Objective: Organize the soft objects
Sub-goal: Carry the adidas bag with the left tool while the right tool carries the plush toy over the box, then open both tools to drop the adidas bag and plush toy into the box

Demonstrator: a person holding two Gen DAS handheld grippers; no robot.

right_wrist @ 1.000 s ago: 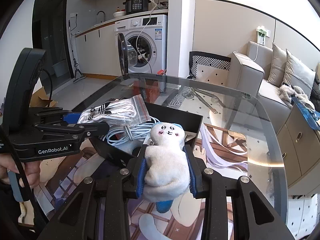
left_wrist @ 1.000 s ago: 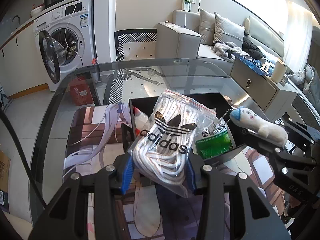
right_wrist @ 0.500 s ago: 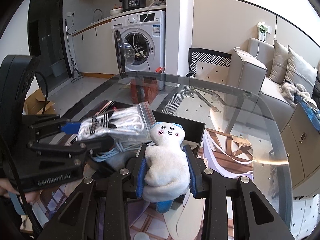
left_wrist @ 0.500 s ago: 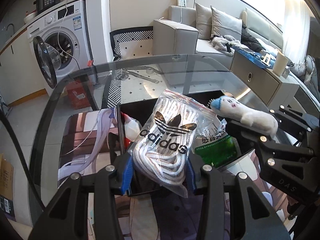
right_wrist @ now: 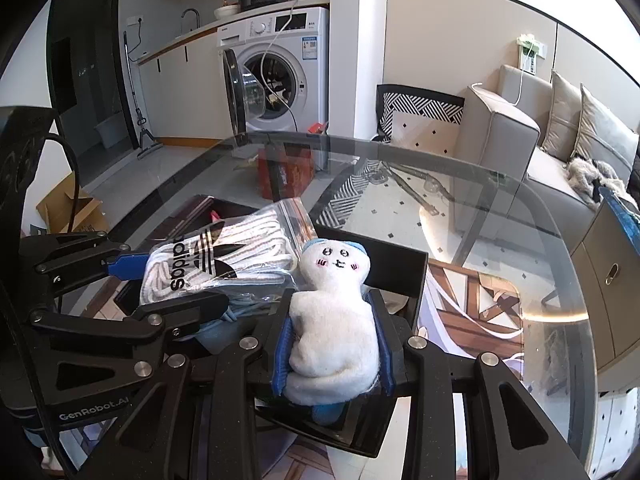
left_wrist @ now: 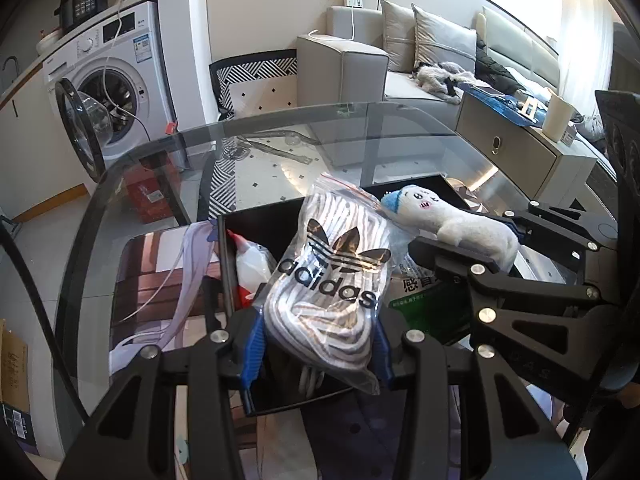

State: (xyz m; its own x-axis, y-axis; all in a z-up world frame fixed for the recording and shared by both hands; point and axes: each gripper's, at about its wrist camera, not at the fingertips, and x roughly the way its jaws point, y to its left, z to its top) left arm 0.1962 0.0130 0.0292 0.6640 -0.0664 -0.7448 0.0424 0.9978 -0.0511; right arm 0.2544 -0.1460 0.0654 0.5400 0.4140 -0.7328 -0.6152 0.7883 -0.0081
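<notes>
My left gripper [left_wrist: 318, 354] is shut on a clear zip bag of white adidas socks [left_wrist: 332, 280] and holds it over a black open box [left_wrist: 256, 220] on the glass table. The bag also shows in the right wrist view [right_wrist: 216, 256]. My right gripper [right_wrist: 334, 348] is shut on a white plush doll with a blue cap [right_wrist: 334, 320], held over the same box [right_wrist: 400, 264]. The doll shows in the left wrist view [left_wrist: 452, 224], just right of the sock bag. The two grippers are close together.
In the box lie a white bottle with a red tip [left_wrist: 250, 264], a green packet [left_wrist: 424, 300] and a light cable [right_wrist: 244, 304]. An anime-print mat [left_wrist: 160, 280] covers the glass table [right_wrist: 500, 200]. A washing machine [right_wrist: 280, 76] and sofa [left_wrist: 360, 64] stand beyond.
Both grippers have moved forward over the black box and drawn closer together, each still holding its object. The doll now sits right beside the sock bag.
</notes>
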